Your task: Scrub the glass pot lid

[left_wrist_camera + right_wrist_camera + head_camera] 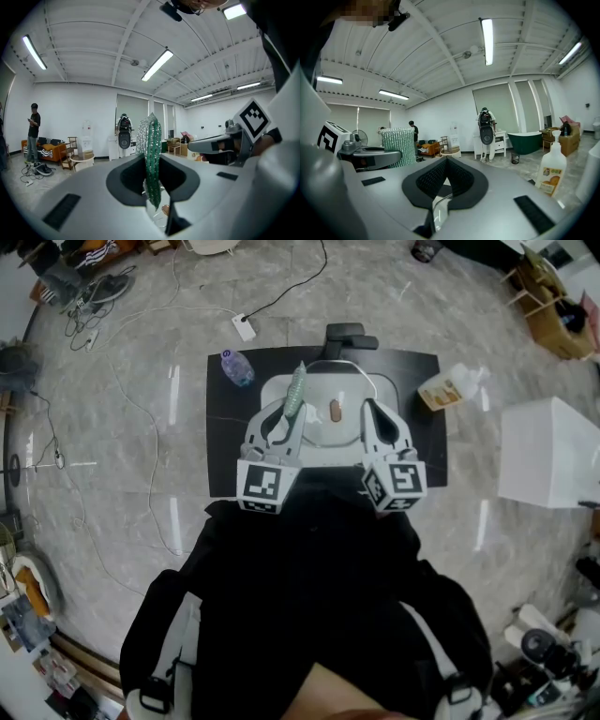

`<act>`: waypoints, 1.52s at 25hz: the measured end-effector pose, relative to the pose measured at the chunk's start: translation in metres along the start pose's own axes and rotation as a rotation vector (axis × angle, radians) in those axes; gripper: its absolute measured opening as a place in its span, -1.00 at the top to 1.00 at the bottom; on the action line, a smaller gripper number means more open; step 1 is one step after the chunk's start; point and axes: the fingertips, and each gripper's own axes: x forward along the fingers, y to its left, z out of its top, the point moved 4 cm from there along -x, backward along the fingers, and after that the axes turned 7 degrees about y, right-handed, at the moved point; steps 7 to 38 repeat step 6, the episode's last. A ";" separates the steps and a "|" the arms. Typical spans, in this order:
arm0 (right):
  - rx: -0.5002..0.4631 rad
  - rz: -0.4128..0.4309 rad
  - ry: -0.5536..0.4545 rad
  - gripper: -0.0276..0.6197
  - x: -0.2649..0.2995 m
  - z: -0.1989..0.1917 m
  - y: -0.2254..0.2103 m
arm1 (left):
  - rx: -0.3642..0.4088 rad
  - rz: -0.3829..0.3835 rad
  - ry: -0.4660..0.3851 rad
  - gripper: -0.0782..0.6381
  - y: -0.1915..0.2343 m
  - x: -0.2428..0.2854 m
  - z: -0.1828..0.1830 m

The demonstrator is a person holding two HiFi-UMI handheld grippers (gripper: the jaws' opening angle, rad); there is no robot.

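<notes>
In the head view you hold both grippers side by side over the black mat [220,456]. The glass pot lid [323,423] is between them, above a pale tray [380,385]. Its brown knob [335,411] faces up towards you, so the lid seems to lie roughly flat, though its exact tilt is hard to judge. Your right gripper [373,418] meets the lid's right edge, probably to steady it for scrubbing. Your left gripper [286,413] carries a green scrub sponge [296,390], whose long axis runs away from you and leans slightly right. A soap bottle [448,388] lies near the mat's right edge.

In the left gripper view the jaws are clamped on the sponge. It stands upright and edge-on, and most of it sticks out past the jaws, which leaves a free face to rub with. Glass and the knob show just below it.

In the right gripper view the jaws are pressed together on a thin curved strip of glass, the lid's rim. That pinch at the rim leaves the top of the lid clear for the sponge.
</notes>
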 end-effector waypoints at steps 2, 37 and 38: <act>-0.003 -0.001 0.001 0.91 0.000 0.000 0.001 | -0.018 0.007 -0.006 0.63 0.002 -0.002 0.000; -0.004 -0.002 -0.002 0.91 0.003 -0.002 0.004 | -0.047 0.026 -0.008 0.63 0.009 -0.006 -0.001; -0.004 -0.002 -0.002 0.91 0.003 -0.002 0.004 | -0.047 0.026 -0.008 0.63 0.009 -0.006 -0.001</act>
